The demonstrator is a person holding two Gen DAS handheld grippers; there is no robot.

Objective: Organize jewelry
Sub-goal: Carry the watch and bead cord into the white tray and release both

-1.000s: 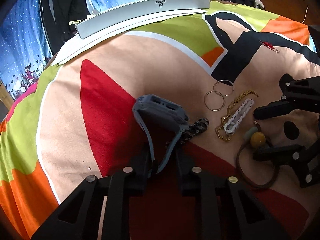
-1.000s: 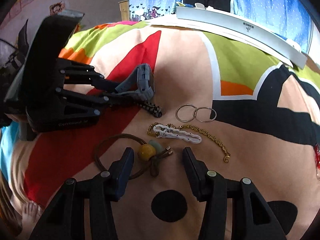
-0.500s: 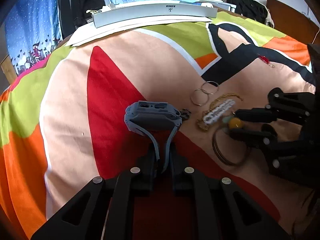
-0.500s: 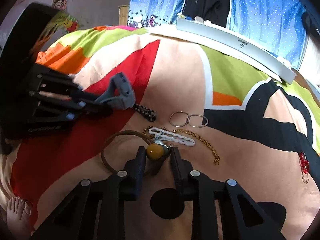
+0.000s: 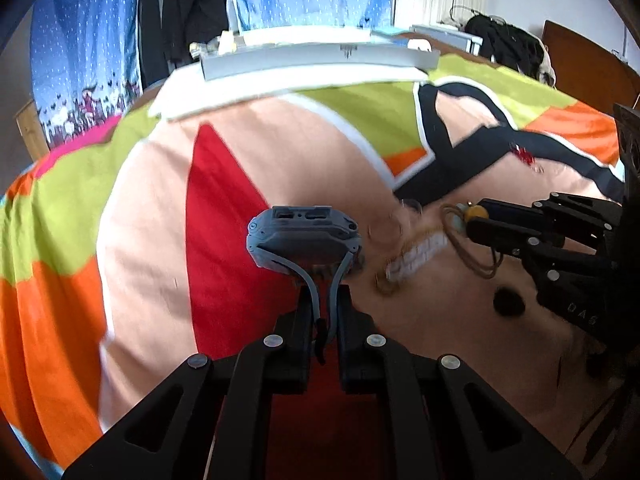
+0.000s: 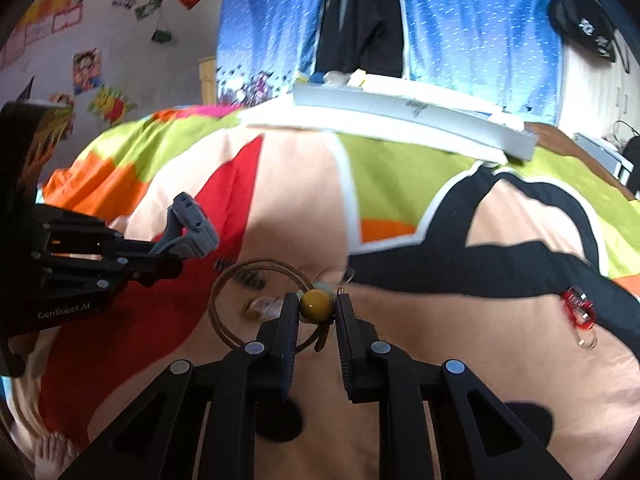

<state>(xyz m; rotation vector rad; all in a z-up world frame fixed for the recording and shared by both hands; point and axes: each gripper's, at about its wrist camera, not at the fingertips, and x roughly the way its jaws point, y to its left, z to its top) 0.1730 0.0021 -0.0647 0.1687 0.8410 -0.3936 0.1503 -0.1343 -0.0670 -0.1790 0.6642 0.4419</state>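
In the left wrist view my left gripper [image 5: 324, 308] is shut on the strap of a grey watch [image 5: 304, 236], held up above the bedspread. My right gripper [image 6: 317, 300] is shut on the yellow bead [image 6: 317, 309] of a brown hair tie [image 6: 218, 300], whose loop hangs to the left. From the left wrist view the right gripper [image 5: 476, 222] holds that bead [image 5: 476, 213] to the right of the watch. A white clip [image 5: 420, 254], a gold chain [image 5: 384, 286] and thin rings [image 5: 408, 204] lie blurred on the bedspread between the grippers.
A long white box [image 6: 412, 114] lies at the bed's far edge before blue curtains. A red pin [image 6: 578, 312] rests on the spread to the right. A black chain bracelet [image 6: 240, 276] lies below the watch. A person's bare foot [image 6: 52, 452] shows at bottom left.
My right gripper shut on the yellow bead and raised the hair tie off the spread. My left gripper, still shut on the watch strap, rose and tilted up toward the far edge.
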